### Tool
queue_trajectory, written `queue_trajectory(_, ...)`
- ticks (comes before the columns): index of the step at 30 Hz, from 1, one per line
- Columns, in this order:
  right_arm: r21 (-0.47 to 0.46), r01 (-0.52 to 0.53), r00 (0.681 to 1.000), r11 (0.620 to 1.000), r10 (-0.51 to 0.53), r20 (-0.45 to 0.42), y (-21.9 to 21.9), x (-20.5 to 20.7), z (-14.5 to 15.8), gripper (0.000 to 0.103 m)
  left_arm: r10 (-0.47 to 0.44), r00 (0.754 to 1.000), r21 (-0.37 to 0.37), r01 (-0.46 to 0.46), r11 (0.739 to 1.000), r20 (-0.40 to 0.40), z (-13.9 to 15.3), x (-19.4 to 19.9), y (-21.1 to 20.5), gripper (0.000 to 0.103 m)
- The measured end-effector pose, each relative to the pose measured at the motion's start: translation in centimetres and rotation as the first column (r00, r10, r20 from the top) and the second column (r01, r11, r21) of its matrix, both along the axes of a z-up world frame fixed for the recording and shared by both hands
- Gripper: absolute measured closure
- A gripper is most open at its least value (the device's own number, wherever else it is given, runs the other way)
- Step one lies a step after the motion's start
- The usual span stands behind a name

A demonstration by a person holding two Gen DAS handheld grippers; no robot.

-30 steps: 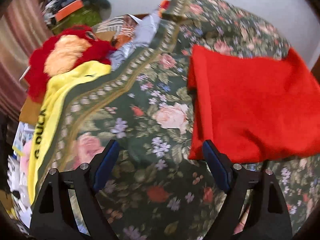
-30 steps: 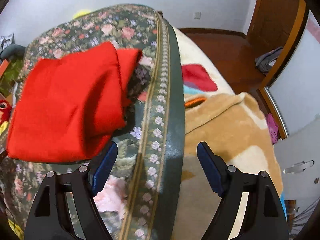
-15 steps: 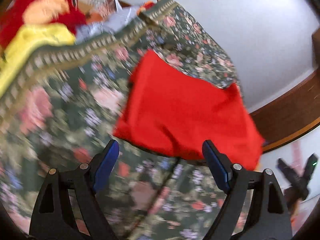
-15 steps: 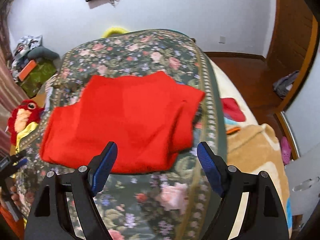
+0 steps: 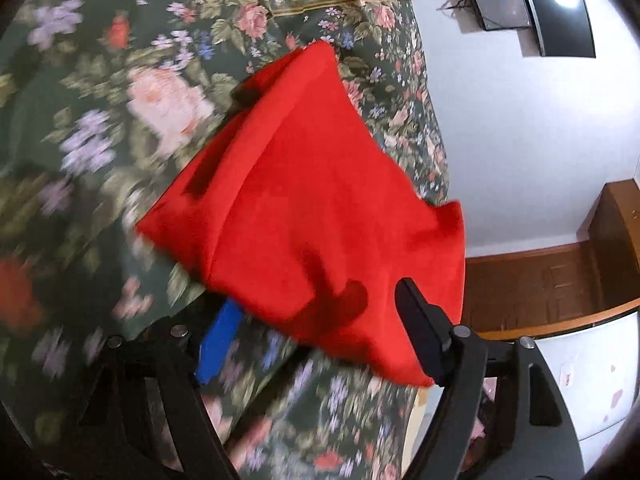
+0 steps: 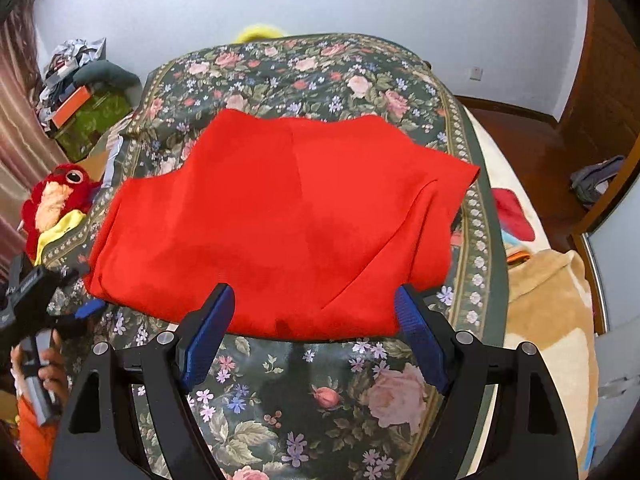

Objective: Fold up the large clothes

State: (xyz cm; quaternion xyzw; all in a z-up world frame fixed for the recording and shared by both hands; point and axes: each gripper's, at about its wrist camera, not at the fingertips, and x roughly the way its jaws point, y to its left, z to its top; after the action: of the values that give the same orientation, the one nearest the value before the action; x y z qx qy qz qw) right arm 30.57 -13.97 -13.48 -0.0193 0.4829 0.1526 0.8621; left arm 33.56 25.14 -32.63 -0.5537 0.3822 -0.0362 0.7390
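A red garment (image 6: 288,220) lies folded flat on the floral bedspread (image 6: 320,392). My right gripper (image 6: 314,298) stands open over the middle of its near edge, and nothing is pinched between the blue pads. At the garment's left end a hand (image 6: 44,368) holds my left gripper (image 6: 82,292). In the left wrist view the garment (image 5: 320,208) fills the centre. There my left gripper (image 5: 318,300) is closing around the cloth's near corner, one blue pad (image 5: 220,340) tucked under the edge and the other finger (image 5: 420,332) beside it. The pads are not pressing on the cloth.
A red plush toy (image 6: 56,200) and a yellow cloth (image 6: 60,232) lie off the bed's left side, beyond them a green box of clutter (image 6: 92,116). A tan blanket (image 6: 548,304) covers the bed's right part. A screen (image 5: 528,4) hangs on the white wall.
The left gripper rolled, sank and swung from the bare bedspread to the garment's corner, its jaws narrowing. The right gripper moved left from the bedspread's border to the garment's near edge.
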Motion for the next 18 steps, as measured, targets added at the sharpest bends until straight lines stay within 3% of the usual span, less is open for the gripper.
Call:
queue_trajectory(3, -0.005, -0.004, 1.0, 1.0, 0.004, -0.007, 0.3, 0.4, -0.2, 0.024, 0.046, 0.999, -0.047, -0.045, 0.998, 0.008, -1.3, 2.0, 0.2, 0.031)
queue_trajectory(7, 0.0, -0.012, 1.0, 1.0, 0.012, 0.0, 0.9, 1.0, 0.0, 0.024, 0.086, 0.996, -0.057, -0.086, 0.995, 0.006, -2.1, 4.0, 0.3, 0.04)
queue_trajectory(9, 0.0, -0.016, 1.0, 1.0, 0.016, 0.003, 1.2, 1.2, 0.0, 0.024, 0.101, 0.995, -0.025, -0.102, 0.995, -0.006, -2.2, 4.9, 0.3, 0.05)
queue_trajectory(12, 0.0, -0.025, 1.0, 1.0, 0.025, 0.004, 2.1, 1.6, 0.2, 0.024, 0.101, 0.994, 0.022, -0.101, 0.995, -0.042, -2.5, 5.8, 0.5, 0.077)
queue_trajectory(13, -0.001, -0.03, 1.0, 1.0, 0.03, 0.004, 2.5, 1.6, 0.3, 0.024, 0.1, 0.994, 0.019, -0.099, 0.995, -0.044, -2.5, 6.0, 0.7, 0.091)
queue_trajectory(16, 0.0, -0.056, 0.998, 0.998, 0.056, 0.005, 3.6, 1.5, 0.6, 0.024, 0.114, 0.994, 0.026, -0.114, 0.993, -0.003, -0.9, 5.4, 1.6, 0.096)
queue_trajectory(18, -0.007, -0.077, 0.997, 0.997, 0.077, 0.013, 4.4, 1.2, 1.0, 0.024, 0.111, 0.993, 0.113, -0.114, 0.987, 0.03, 1.6, 4.8, 1.9, 0.097)
